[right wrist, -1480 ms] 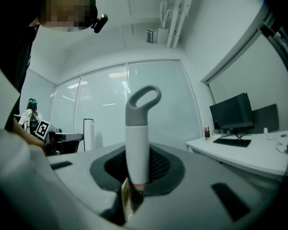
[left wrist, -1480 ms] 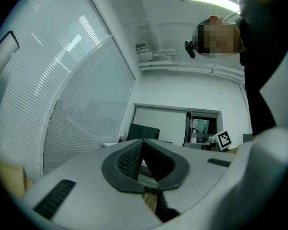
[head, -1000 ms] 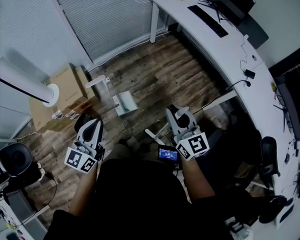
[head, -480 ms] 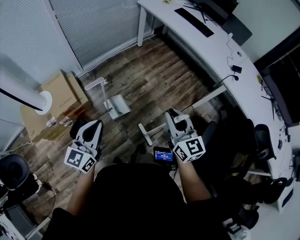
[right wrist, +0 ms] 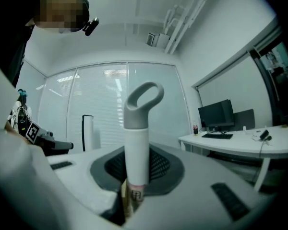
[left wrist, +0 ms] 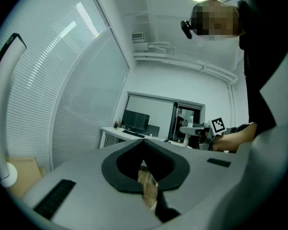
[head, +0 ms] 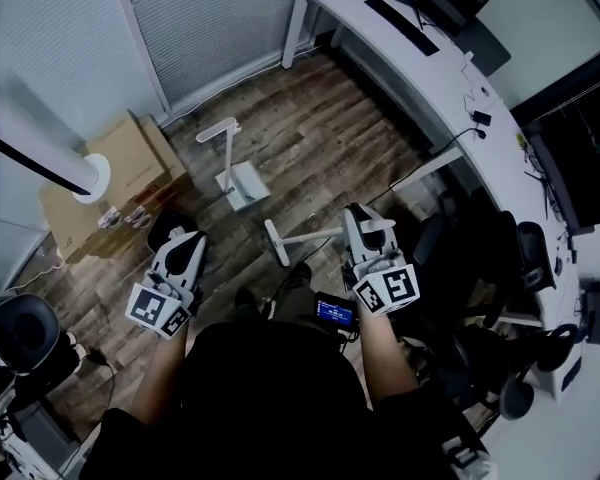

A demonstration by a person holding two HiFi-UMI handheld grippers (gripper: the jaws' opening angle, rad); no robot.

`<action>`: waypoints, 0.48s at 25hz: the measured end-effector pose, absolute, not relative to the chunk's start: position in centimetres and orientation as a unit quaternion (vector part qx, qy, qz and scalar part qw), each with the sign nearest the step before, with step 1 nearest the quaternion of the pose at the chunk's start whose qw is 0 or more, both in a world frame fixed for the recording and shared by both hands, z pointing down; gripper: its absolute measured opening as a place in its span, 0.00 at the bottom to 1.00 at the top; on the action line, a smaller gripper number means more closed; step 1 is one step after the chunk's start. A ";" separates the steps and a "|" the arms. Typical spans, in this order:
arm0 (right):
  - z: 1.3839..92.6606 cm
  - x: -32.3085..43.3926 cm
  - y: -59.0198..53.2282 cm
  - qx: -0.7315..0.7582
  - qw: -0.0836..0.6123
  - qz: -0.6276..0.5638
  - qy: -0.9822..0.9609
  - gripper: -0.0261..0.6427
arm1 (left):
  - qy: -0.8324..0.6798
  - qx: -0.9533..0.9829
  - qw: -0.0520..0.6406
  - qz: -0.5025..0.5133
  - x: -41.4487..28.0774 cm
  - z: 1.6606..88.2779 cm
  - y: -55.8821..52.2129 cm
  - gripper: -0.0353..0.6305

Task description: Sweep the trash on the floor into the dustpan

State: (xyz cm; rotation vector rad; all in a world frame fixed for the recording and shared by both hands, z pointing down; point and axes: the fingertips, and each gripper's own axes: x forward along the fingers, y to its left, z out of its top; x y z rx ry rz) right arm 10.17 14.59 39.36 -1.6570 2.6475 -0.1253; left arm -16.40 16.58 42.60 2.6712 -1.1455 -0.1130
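**Closing in on dustpan w/ broom: R loaded, L free**

R gripper (head: 358, 223) is clamped on the white broom handle (right wrist: 136, 152), just below its grey loop end. The brush head (head: 276, 242) sits on the wood floor (head: 310, 138), ahead of the person's feet. L gripper (head: 182, 243) has its jaws together w/ nothing between them.

The dustpan (head: 242, 185) stands on the floor beyond the brush head, apart from it, long handle (head: 220, 133) upright. It's toward the blinds-side edge of the floor, near the cardboard box (head: 120, 173). Can't pick out any trash on the planks; too dark and small to tell.

Judgement: this is approach/setup, no sweeping yet.

To do it well:
- Get the brush head on the far side of the trash from the pan, so each stroke runs toward the pan mouth.
- Keep R's clamp firm so the handle doesn't twist.
- Use short, low strokes w/ bristles flat.
- L needs to open and take the pan handle to steady it, lip pressed to the floor.
- Watch the desk (head: 430, 78) leg on the backswing.
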 end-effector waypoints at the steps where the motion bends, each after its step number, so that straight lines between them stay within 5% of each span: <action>1: 39.7 9.8 15.1 -0.534 0.009 -0.045 0.845 0.11 | -0.391 0.912 0.119 -0.039 -16.7 42.8 16.8 0.05; 12: 42.2 6.1 19.8 -0.528 -0.007 -0.088 0.844 0.11 | -0.338 0.926 0.161 -0.049 -16.2 44.4 18.6 0.05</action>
